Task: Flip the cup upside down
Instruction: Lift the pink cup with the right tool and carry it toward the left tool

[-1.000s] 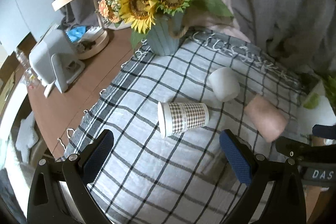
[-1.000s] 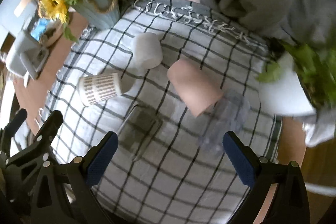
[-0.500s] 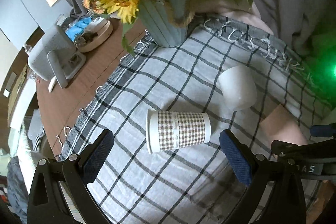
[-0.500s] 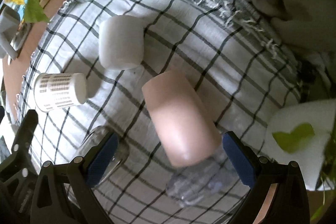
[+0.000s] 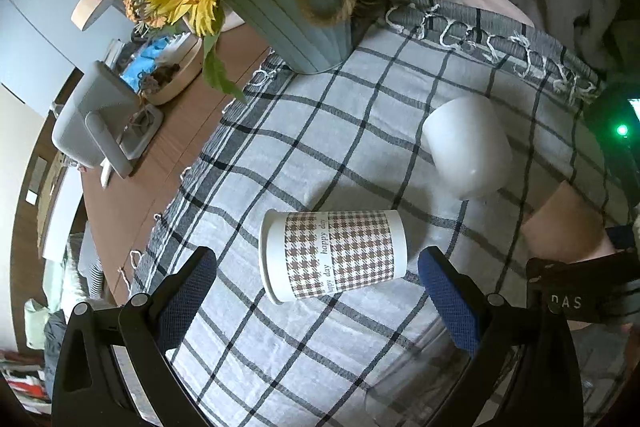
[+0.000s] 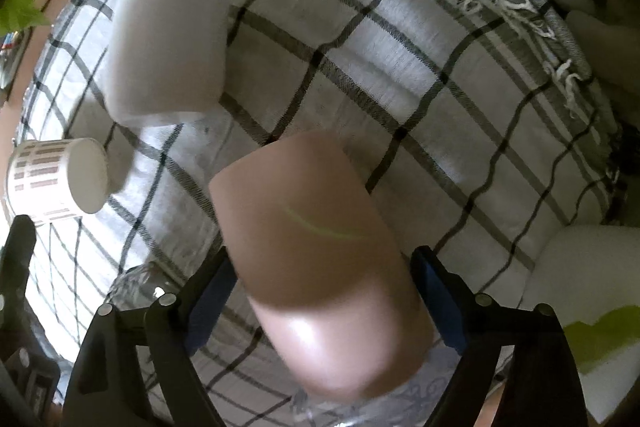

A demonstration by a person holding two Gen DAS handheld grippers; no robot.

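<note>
A houndstooth paper cup [image 5: 334, 254] lies on its side on the checked cloth [image 5: 360, 131], mouth to the left; it also shows in the right wrist view [image 6: 56, 181]. My left gripper [image 5: 316, 295] is open, its fingers on either side of this cup without touching it. A pink cup [image 6: 320, 259] lies on its side between the open fingers of my right gripper [image 6: 320, 303]; it shows partly in the left wrist view [image 5: 560, 223]. A white cup [image 5: 468, 147] lies on its side behind them, also in the right wrist view [image 6: 168, 47].
A blue-grey vase of sunflowers [image 5: 296, 15] stands at the cloth's far left corner. A grey device [image 5: 96, 119] and a round tray [image 5: 176, 75] sit on the wooden table. A clear glass object [image 6: 136, 291] lies near my right gripper. A white pot [image 6: 580, 291] stands at right.
Both grippers moved forward and down. The houndstooth cup now lies between my left fingers, and the pink cup now lies between my right fingers.
</note>
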